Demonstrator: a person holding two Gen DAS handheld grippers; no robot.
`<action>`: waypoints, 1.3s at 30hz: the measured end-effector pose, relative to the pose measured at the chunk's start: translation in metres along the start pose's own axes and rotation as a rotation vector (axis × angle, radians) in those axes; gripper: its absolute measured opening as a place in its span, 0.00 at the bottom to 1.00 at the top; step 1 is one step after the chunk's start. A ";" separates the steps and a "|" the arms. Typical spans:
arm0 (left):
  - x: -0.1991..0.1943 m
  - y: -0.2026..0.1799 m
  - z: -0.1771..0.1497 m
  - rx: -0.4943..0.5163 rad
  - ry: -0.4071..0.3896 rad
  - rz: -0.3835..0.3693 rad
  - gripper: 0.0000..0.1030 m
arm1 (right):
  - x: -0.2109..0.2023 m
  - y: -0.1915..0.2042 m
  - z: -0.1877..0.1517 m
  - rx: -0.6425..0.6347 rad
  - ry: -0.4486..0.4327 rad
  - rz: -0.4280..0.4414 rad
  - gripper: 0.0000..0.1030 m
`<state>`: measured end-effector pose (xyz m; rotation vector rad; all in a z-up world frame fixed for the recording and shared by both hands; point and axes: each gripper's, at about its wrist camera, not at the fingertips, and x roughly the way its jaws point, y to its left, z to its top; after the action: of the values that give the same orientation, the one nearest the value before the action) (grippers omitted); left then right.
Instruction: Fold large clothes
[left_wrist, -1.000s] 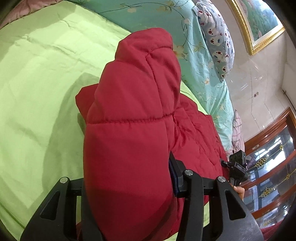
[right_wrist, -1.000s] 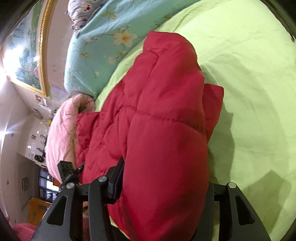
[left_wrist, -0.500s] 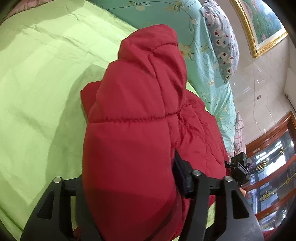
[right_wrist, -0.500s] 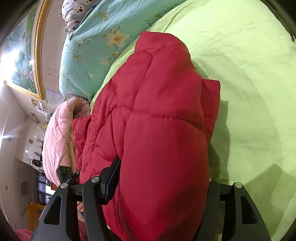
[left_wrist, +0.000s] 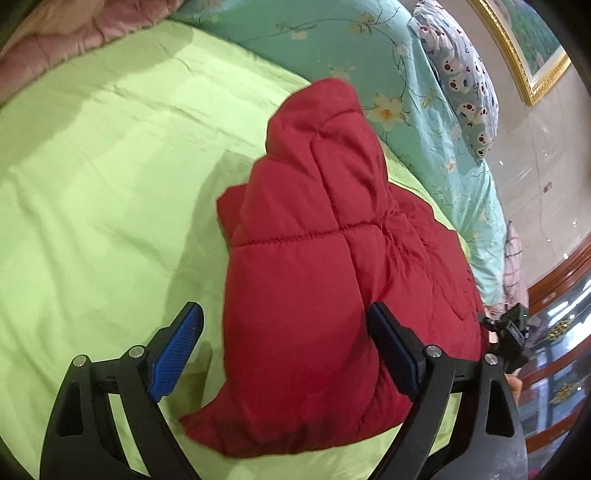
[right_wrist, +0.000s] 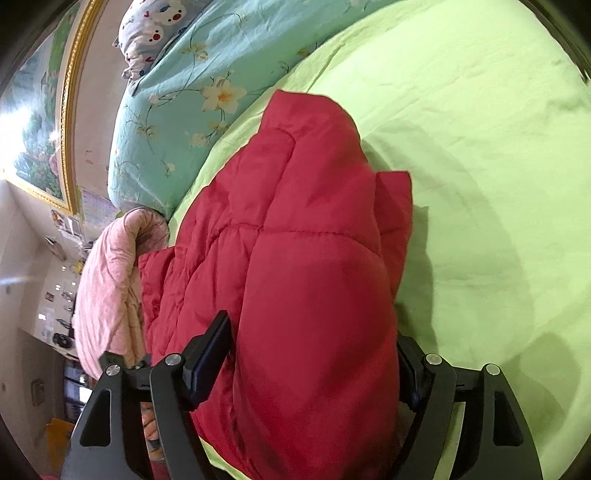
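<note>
Item: red quilted puffer jacket (left_wrist: 314, 280), folded in a bundle on the green bedsheet (left_wrist: 92, 184). Soft, bulky, likely light, springy; grip hems. Left hand-held gripper (left_wrist: 284, 354) wide, just released; right hand-held gripper (right_wrist: 314, 369) opening, jacket between.

Green-sheeted bed (left_wrist: 110, 184), folded red padded jacket (left_wrist: 314, 277), teal floral quilt (left_wrist: 424, 110)

Gold-framed painting (left_wrist: 532, 55) on pale wall (left_wrist: 546, 155) — glazed wooden cabinet (left_wrist: 561, 332).

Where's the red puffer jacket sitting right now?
The red puffer jacket lies bunched on the green sheet in both wrist views, just short of the teal floral quilt, with a pink quilt beside it in the right view.
</note>
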<state>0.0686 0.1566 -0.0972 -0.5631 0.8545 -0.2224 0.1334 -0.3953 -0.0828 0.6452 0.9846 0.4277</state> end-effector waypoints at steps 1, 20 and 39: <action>-0.003 0.000 0.000 0.004 -0.007 0.010 0.88 | -0.002 0.002 -0.001 -0.010 -0.007 -0.014 0.76; -0.030 -0.098 -0.018 0.313 -0.061 -0.038 0.88 | -0.047 0.088 -0.038 -0.338 -0.187 -0.212 0.76; 0.027 -0.146 -0.029 0.506 0.032 0.045 0.88 | 0.035 0.150 -0.071 -0.651 -0.047 -0.275 0.76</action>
<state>0.0694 0.0132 -0.0495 -0.0681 0.8025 -0.3926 0.0827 -0.2417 -0.0313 -0.0667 0.8098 0.4535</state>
